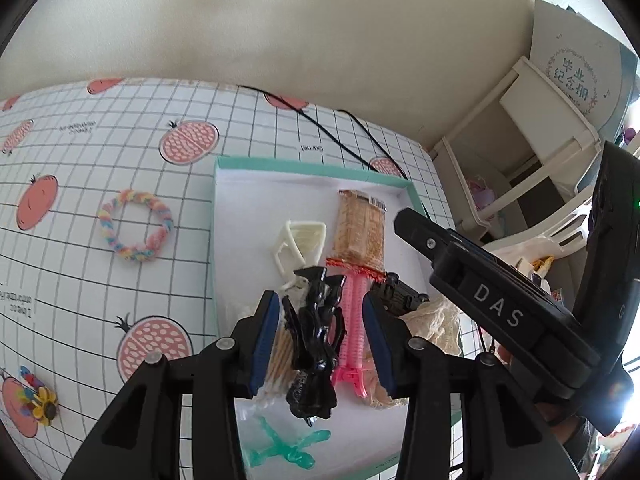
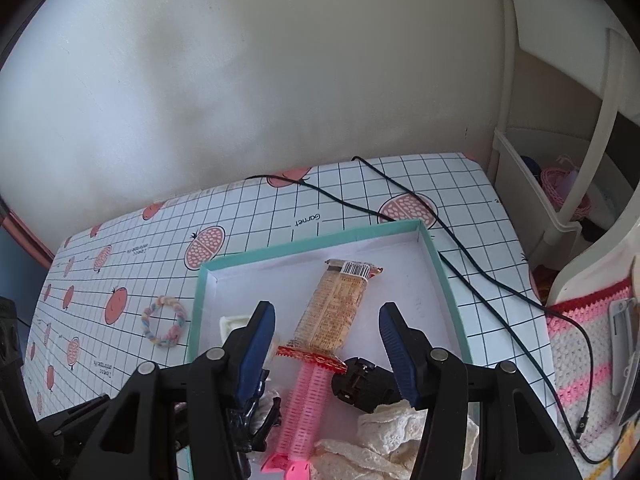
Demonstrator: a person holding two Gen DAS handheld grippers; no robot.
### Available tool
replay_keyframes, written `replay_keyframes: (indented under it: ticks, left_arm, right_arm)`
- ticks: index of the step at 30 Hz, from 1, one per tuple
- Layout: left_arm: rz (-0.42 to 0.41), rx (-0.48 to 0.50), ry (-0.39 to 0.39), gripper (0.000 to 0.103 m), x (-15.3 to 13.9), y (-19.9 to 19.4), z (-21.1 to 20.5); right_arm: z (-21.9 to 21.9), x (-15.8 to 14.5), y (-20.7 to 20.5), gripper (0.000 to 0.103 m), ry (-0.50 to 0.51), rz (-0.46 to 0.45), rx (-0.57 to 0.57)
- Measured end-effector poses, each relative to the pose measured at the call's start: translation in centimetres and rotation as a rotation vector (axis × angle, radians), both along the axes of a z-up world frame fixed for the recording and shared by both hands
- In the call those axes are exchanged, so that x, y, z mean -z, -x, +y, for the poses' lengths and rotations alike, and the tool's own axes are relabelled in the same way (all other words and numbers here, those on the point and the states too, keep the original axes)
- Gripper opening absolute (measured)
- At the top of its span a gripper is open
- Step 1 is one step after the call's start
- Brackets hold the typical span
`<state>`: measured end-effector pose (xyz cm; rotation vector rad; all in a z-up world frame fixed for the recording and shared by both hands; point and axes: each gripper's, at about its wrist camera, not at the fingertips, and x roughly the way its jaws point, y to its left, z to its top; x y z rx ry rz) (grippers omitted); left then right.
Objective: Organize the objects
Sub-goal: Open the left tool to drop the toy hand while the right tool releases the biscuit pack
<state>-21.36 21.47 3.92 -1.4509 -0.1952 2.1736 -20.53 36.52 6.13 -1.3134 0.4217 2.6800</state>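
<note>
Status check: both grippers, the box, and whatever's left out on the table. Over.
Left gripper open over black hair claw. Right gripper open, empty. Teal box filling. Braided ring and flower clip outside.

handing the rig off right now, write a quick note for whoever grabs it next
Left gripper: open, jaws either side of the black hair claw, over the teal-rimmed box; whether the claw is released I cannot tell.
Right gripper: open and empty, hovering over the same box.
In the box: snack bar, pink comb clip, white clip, small black clip, lace fabric, cotton swabs, green piece.
Still out on the tablecloth: pastel braided hair tie and sunflower clip.
Left to do: put those two in the box.
</note>
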Motion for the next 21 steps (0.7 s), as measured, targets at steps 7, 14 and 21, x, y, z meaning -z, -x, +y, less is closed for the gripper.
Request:
replay_keyframes:
  ticks: [7, 14, 21]
  left_arm:
    - [0.046, -0.067, 0.023, 0.054, -0.7, 0.9, -1.0]
    - [0.087, -0.19, 0.101, 0.079, -0.5, 1.9, -2.9]
    - [0.153, -0.298, 0.138, 0.095, -0.3, 2.6, -4.8]
  right_arm:
    - [-0.1, 0.5, 0.2, 0.059, -0.01, -0.031, 0.008]
    - [0.0, 1.1, 0.2, 0.083, -0.019, -0.039, 0.027]
    - [-0.3, 1.6, 0.5, 0.103, -0.024, -0.047, 0.022]
